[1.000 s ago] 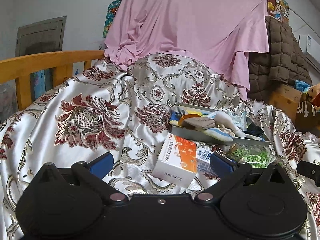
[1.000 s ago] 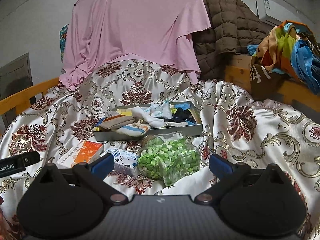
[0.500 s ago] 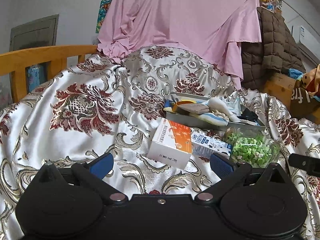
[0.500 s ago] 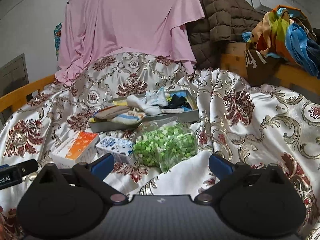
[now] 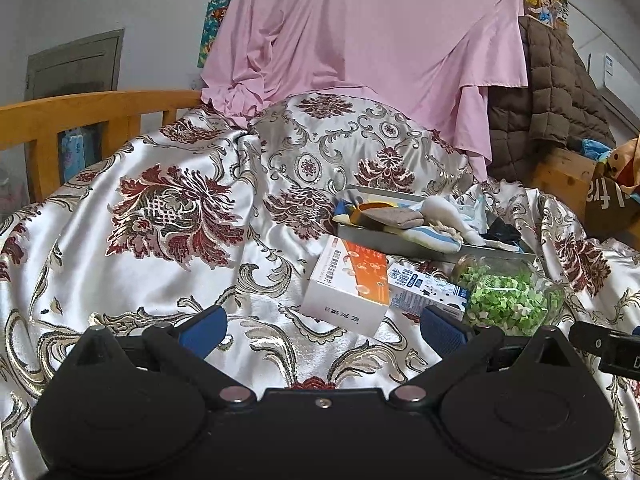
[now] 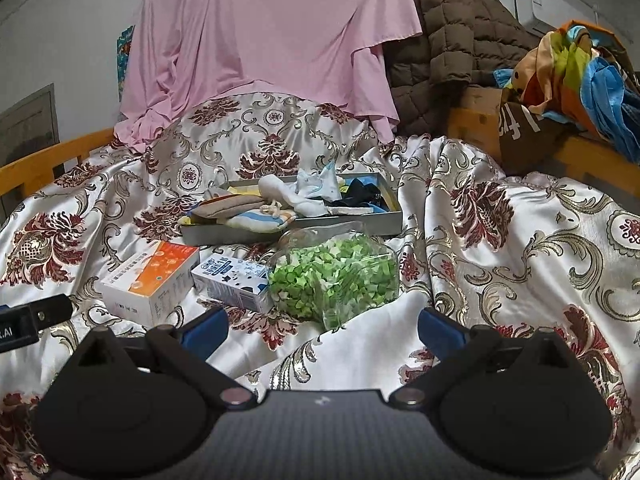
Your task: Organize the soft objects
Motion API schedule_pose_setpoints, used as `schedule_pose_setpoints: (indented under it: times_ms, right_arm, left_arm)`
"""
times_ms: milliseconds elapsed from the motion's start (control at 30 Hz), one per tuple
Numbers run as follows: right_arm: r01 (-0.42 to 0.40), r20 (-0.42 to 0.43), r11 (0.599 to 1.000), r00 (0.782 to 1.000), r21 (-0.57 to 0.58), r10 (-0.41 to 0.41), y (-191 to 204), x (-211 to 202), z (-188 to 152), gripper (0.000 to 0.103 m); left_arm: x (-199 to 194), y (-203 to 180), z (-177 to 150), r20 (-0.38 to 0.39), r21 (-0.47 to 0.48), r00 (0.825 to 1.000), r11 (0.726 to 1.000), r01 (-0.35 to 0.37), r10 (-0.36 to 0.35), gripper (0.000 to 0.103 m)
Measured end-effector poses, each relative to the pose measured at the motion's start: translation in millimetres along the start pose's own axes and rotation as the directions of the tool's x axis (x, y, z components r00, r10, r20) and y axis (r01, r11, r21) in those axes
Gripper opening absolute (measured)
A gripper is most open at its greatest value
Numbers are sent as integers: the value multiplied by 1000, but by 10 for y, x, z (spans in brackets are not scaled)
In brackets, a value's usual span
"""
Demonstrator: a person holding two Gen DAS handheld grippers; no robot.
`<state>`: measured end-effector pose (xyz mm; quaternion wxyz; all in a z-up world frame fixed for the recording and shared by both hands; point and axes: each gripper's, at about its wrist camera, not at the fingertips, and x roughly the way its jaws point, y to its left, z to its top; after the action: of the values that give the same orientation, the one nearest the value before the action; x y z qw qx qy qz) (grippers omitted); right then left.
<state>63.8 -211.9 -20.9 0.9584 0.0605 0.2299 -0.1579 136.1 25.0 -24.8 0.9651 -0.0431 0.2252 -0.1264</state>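
Observation:
A grey tray point(image 6: 384, 222) point(image 5: 384, 236) on the satin bedspread holds several soft things: socks, a grey pouch point(image 6: 228, 204) point(image 5: 390, 218) and a striped pouch point(image 6: 256, 220). In front of it lie an orange-and-white box point(image 6: 150, 276) point(image 5: 352, 284), a blue-and-white carton point(image 6: 232, 276) point(image 5: 424, 284) and a clear bag of green pieces point(image 6: 332, 276) point(image 5: 504, 296). My left gripper point(image 5: 322, 328) is open and empty, near the box. My right gripper point(image 6: 322, 328) is open and empty, just short of the green bag.
A pink sheet point(image 6: 264, 48) hangs behind the bed. A brown quilted jacket point(image 6: 460, 40) and bright clothes point(image 6: 576, 64) lie on the wooden frame at the right. A wooden bed rail point(image 5: 80, 116) runs along the left. The bedspread point(image 5: 160, 240) is rumpled into folds.
Both grippers have drawn back and tilted down a little, so the objects sit slightly higher and farther in view. Jaws stayed open. Nothing on the bed moved.

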Motion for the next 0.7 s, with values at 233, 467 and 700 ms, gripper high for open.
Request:
schedule_pose_setpoints:
  times_ms: [233, 467, 700]
  right_arm:
    - [5, 10, 1000, 1000, -2, -5, 25, 0, -26, 103]
    - [5, 45, 999, 999, -34, -3, 155, -8, -80, 103]
    - [22, 34, 998, 999, -62, -20, 247, 71, -150, 103]
  left_arm:
    - [-22, 0, -2, 16, -5, 1000, 1000, -24, 24, 102]
    - [-48, -4, -55, 43, -18, 997, 998, -58, 59, 102]
    - [-31, -15, -133, 76, -29, 990, 993, -114, 116, 102]
